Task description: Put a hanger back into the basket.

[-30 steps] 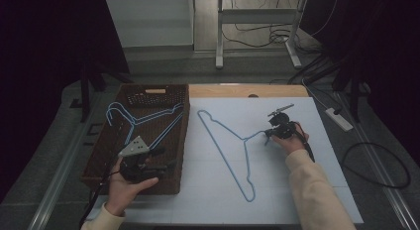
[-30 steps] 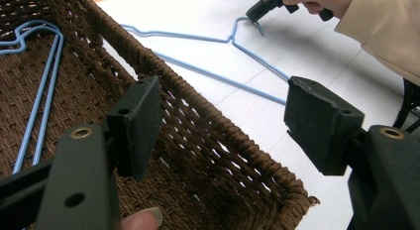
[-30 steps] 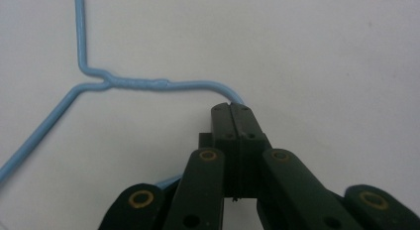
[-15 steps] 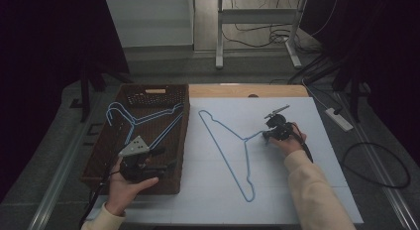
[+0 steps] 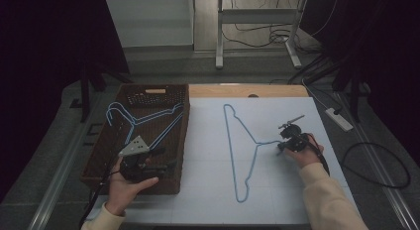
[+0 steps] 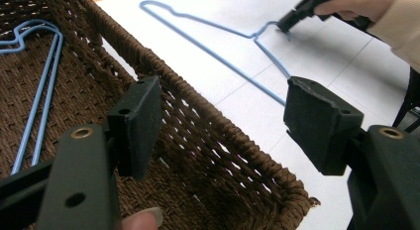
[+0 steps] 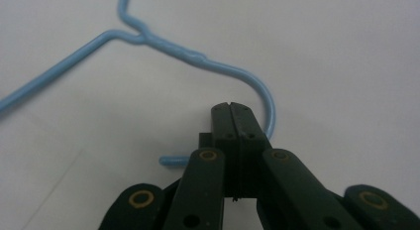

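A blue wire hanger (image 5: pixel 257 143) lies flat on the white table sheet (image 5: pixel 297 190). My right gripper (image 5: pixel 281 144) is shut, its tips set down inside the bend of the hanger's hook (image 7: pixel 247 74); the wire runs under the right gripper (image 7: pixel 232 108). Whether it pinches the wire I cannot tell. My left gripper (image 5: pixel 166 159) hovers open over the near right corner of a brown wicker basket (image 5: pixel 181 141), nothing between its pads (image 6: pixel 317 121). Blue hangers (image 5: pixel 133 123) lie in the basket. The left gripper view shows the basket rim (image 6: pixel 198 96), the table hanger (image 6: pixel 223 56) and the right gripper (image 6: pixel 287 26).
A white power strip (image 5: pixel 339 118) lies off the table's right edge, with a black cable loop (image 5: pixel 376 165) on the floor. A bare wooden strip (image 5: pixel 247 91) borders the sheet at the back. A white desk frame (image 5: pixel 218 41) stands beyond it.
My right gripper has slid to the right and a little nearer, and the table hanger has shifted and swung with it. The left gripper has stayed over the basket corner.
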{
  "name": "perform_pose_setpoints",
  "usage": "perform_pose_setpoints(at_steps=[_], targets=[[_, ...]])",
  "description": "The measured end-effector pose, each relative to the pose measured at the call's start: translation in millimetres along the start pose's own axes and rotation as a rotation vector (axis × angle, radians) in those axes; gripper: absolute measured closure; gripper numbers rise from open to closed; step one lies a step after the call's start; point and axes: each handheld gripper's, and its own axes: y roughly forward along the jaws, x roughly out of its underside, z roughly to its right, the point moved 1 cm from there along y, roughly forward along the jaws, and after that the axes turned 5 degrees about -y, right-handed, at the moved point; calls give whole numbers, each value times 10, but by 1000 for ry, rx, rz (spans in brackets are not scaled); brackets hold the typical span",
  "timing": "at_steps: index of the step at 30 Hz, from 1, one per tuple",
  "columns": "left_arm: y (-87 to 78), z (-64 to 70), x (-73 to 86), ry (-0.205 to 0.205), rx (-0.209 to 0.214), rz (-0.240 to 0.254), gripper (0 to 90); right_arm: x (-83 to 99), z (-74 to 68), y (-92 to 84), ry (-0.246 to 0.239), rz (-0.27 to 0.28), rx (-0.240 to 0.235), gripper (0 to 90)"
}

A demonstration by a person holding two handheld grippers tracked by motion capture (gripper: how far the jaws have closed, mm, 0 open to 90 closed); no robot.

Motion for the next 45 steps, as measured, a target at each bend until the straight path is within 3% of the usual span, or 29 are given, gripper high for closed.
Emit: perform_pose_setpoints(at_steps=[8, 16, 24, 28, 35, 40, 42, 45], targets=[[1, 8, 0, -1, 1, 0, 321, 357, -141, -183, 47, 9, -39, 900], [13, 8, 0, -2, 1, -3, 321, 566, -293, -287, 64, 23, -73, 900], [12, 7, -1, -3, 1, -2, 321, 577, -311, -299, 54, 20, -86, 900], [10, 7, -1, -2, 0, -1, 320, 553, -303, -326, 49, 46, -90, 900], [12, 6, 0, -2, 1, -1, 320, 468, -192, -480, 21, 117, -66, 900], [13, 6, 1, -1, 1, -1, 320, 414, -89, -504, 5, 117, -52, 898], [12, 6, 0, -1, 1, -1, 320, 392, -68, -487, -24, 107, -68, 857], [16, 4, 1, 0, 1, -3, 320, 340, -61, -448, -83, 95, -72, 728]])
